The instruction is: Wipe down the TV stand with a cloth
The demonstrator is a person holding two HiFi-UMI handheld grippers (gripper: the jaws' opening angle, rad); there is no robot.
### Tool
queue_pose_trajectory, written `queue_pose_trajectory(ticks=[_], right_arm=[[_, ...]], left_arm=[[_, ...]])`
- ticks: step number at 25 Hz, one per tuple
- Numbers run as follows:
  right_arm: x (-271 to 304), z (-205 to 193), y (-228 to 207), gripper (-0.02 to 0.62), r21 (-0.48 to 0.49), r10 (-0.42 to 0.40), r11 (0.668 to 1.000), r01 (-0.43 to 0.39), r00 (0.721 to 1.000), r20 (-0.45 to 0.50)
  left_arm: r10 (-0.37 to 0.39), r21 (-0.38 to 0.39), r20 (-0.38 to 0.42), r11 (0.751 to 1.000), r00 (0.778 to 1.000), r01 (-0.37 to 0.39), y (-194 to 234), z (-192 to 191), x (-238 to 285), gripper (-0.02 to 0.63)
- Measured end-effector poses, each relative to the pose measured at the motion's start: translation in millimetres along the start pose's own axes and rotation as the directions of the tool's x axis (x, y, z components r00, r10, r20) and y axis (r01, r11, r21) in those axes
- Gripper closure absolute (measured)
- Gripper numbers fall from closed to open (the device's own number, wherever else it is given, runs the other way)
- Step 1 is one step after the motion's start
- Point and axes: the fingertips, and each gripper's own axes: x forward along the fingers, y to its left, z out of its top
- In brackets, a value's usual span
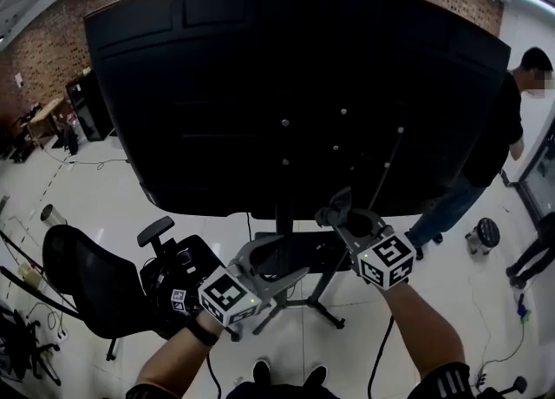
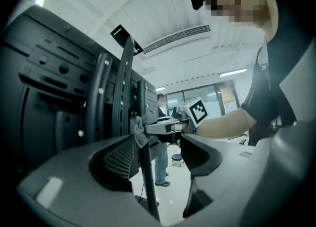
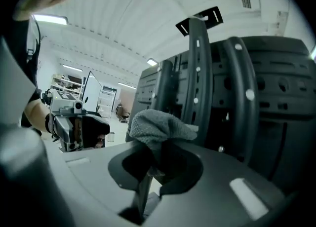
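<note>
The TV stand's pole [image 1: 284, 219] carries a big black TV [image 1: 286, 85], seen from behind. My right gripper [image 1: 336, 215] is shut on a bunched grey cloth [image 1: 333, 209] and holds it against the TV's lower back, next to the mount rails [image 3: 197, 73]. The cloth [image 3: 157, 125] sticks up out of the right gripper [image 3: 155, 159]. My left gripper [image 1: 279, 267] is lower down, by the stand's lower part. The left gripper [image 2: 158, 164] is open, and a thin dark bar of the stand [image 2: 146, 176] runs through the gap. The cloth [image 2: 140, 128] also shows beyond it.
A black office chair [image 1: 78, 284] and dark equipment [image 1: 173, 276] stand at the lower left. A person in dark clothes [image 1: 499, 146] is at the right by a small round stool [image 1: 484, 234]. The stand's legs [image 1: 316, 306] spread over the white floor, where cables [image 1: 499, 328] trail.
</note>
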Motion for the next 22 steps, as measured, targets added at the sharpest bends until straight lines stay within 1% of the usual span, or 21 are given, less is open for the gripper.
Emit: queue_pose_trajectory(ticks=[3, 5, 7, 10, 12, 15, 17, 20, 22], right_arm=[[-4.8, 54.7, 5.8, 0.560, -0.044, 0.005, 0.999, -0.003, 0.998, 0.060], [-3.8, 88.3, 6.5, 0.560, -0.080, 0.006, 0.997, 0.002, 0.996, 0.091], [1.3, 120.3, 3.6, 0.560, -0.094, 0.010, 0.996, 0.001, 0.993, 0.118], [12.9, 159.8, -4.4, 0.560, -0.097, 0.008, 0.995, 0.006, 0.990, 0.143], [24.5, 181.8, -11.6, 0.560, -0.115, 0.002, 0.993, 0.015, 0.990, 0.140], [43.0, 208.6, -20.7, 0.560, -0.131, -0.007, 0.991, 0.024, 0.992, 0.128], [54.9, 219.3, -24.8, 0.561, -0.161, -0.014, 0.986, 0.031, 0.994, 0.110], [70.4, 225.6, -27.7, 0.560, -0.206, -0.021, 0.978, 0.037, 0.996, 0.082], [74.3, 225.7, -26.7, 0.561, -0.209, -0.015, 0.977, 0.032, 0.996, 0.084]], left_arm=[[0.006, 0.059, 0.053, 0.998, 0.999, -0.009, 0.8, 41.7, -12.4, 0.291], [0.010, 0.081, 0.085, 0.997, 0.996, -0.017, 3.3, 69.4, -18.3, 0.291], [0.008, 0.099, 0.108, 0.995, 0.994, -0.018, 5.4, 95.2, -21.6, 0.293], [-0.003, 0.143, 0.120, 0.990, 0.993, -0.014, 8.3, 119.4, -23.6, 0.293], [-0.004, 0.167, 0.127, 0.986, 0.992, -0.017, 12.4, 132.4, -23.9, 0.293], [0.000, 0.193, 0.141, 0.981, 0.990, -0.028, 16.4, 152.6, -24.6, 0.293], [0.005, 0.193, 0.146, 0.981, 0.989, -0.034, 17.8, 165.2, -24.8, 0.293], [0.008, 0.181, 0.157, 0.983, 0.988, -0.036, 22.0, 173.4, -26.0, 0.293], [0.013, 0.180, 0.160, 0.983, 0.987, -0.042, 24.5, 173.0, -28.6, 0.293]])
